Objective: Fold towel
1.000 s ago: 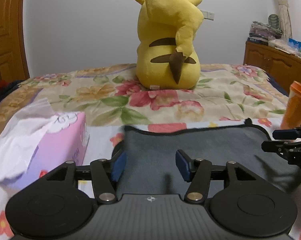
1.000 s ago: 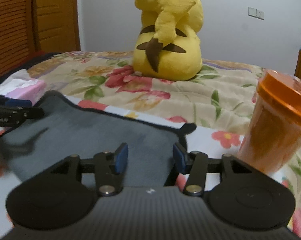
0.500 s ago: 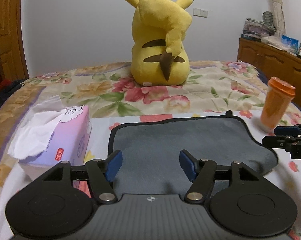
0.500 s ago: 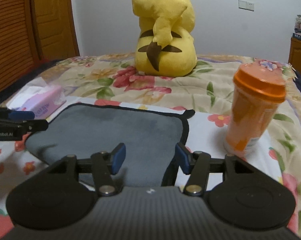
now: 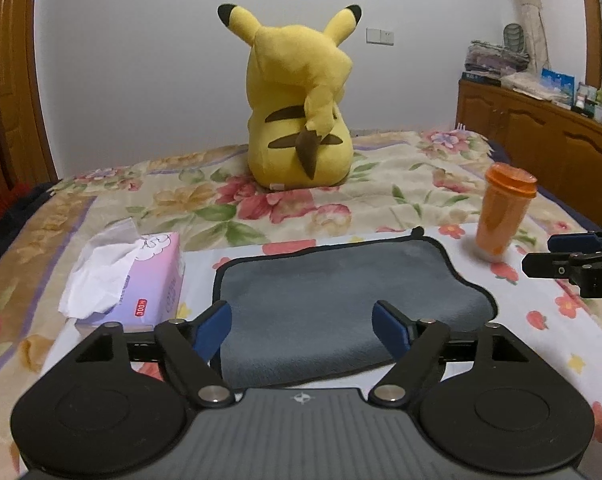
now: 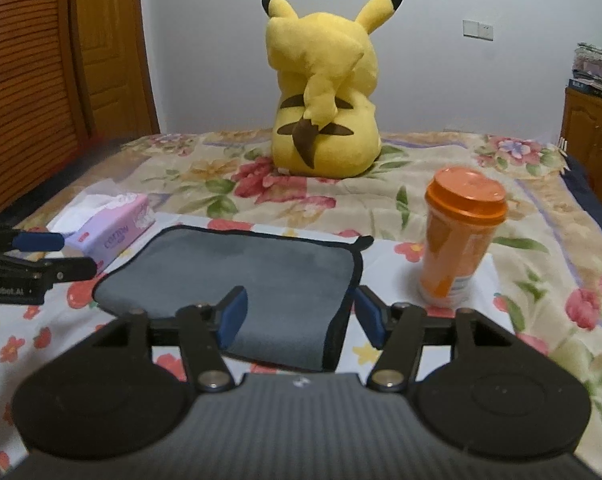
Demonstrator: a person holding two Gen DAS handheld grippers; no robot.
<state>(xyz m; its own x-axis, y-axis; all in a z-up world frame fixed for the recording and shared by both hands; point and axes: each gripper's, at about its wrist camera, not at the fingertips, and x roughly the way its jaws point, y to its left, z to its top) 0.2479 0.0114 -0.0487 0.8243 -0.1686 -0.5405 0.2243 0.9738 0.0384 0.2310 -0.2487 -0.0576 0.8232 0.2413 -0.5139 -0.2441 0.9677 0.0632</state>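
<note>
A grey towel (image 5: 341, 292) with a black border lies folded on the flowered bedspread; it also shows in the right wrist view (image 6: 245, 276). My left gripper (image 5: 303, 326) is open and empty, held above the towel's near left part. My right gripper (image 6: 301, 316) is open and empty above the towel's near right edge. The right gripper also shows at the right edge of the left wrist view (image 5: 577, 256), and the left gripper at the left edge of the right wrist view (image 6: 41, 256).
A pink tissue box (image 5: 141, 280) sits left of the towel. An orange lidded cup (image 6: 457, 236) stands right of it. A yellow plush toy (image 5: 297, 112) sits behind on the bed. A wooden cabinet (image 5: 549, 148) stands at the far right, a wooden door (image 6: 109, 48) at the left.
Both grippers have pulled back and risen from the towel, so more of the bed shows. The towel lies still. Both jaws have opened a little wider.
</note>
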